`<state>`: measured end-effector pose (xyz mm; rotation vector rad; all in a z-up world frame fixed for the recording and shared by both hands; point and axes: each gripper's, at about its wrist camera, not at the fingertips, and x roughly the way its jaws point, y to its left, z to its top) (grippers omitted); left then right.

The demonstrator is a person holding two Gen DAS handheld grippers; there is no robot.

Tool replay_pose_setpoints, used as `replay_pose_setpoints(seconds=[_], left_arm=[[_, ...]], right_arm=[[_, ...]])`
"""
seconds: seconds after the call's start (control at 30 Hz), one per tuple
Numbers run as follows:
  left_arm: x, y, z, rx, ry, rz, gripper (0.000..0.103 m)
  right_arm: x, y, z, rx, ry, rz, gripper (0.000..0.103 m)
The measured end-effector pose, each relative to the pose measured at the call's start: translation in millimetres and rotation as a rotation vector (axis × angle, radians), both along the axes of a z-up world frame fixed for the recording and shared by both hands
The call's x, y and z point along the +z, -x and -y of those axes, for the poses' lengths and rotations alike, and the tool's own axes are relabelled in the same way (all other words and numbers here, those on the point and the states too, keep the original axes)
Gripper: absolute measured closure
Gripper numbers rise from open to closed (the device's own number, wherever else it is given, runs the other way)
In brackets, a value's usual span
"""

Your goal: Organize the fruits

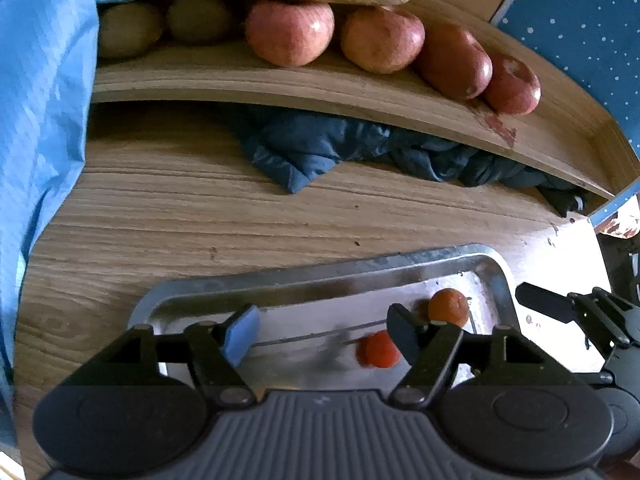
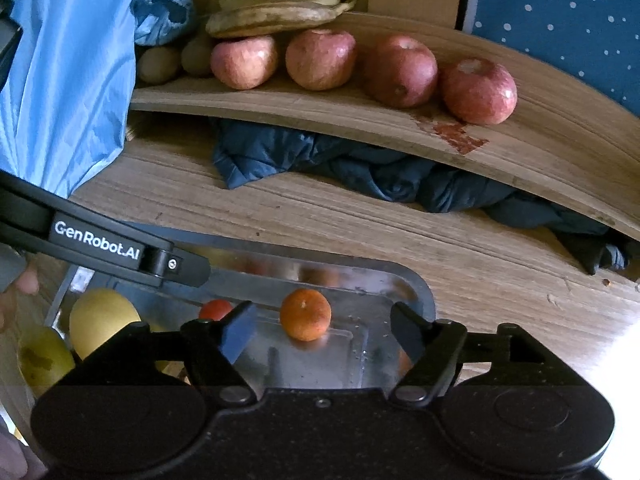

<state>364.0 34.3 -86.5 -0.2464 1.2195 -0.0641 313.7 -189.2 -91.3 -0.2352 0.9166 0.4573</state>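
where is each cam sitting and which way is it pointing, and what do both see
Left wrist view: rides the left gripper, looking forward and down over the metal tray toward the wooden shelf; its own open jaws show, and the right gripper at right.
Right wrist view: rides the right gripper, over the tray's right end, facing the same shelf; the left gripper's arm crosses at left.
Shared: tray, orange, red tomato, four apples, dark cloth.
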Motion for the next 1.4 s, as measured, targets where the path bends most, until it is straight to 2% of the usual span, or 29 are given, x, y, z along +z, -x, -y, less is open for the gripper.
replay_pose_setpoints(seconds=[0.37, 0.6, 0.73, 1.4], left_arm=[[5.9, 4.4, -4.8, 0.037, -0.045, 0.027, 0.009], [6.0, 9.6, -7.3, 0.062, -0.064, 0.031, 0.006], [6.5, 12.5, -8.2, 0.075, -0.076, 0.032, 0.005], [11.7, 26.3, -10.9, 0.111, -0.108, 0.043, 0.001]], right_arm=[[3.1, 1.4, 8.5, -0.041, -0.025, -0.002, 0.017], [6.1, 3.9, 12.3, -0.053, -0.021, 0.006, 0.014], [8.6, 5.1, 15.8, -0.062, -0.03, 0.012, 0.009], [14.6, 14.3, 28.0, -0.104, -0.049, 0.027, 0.002]])
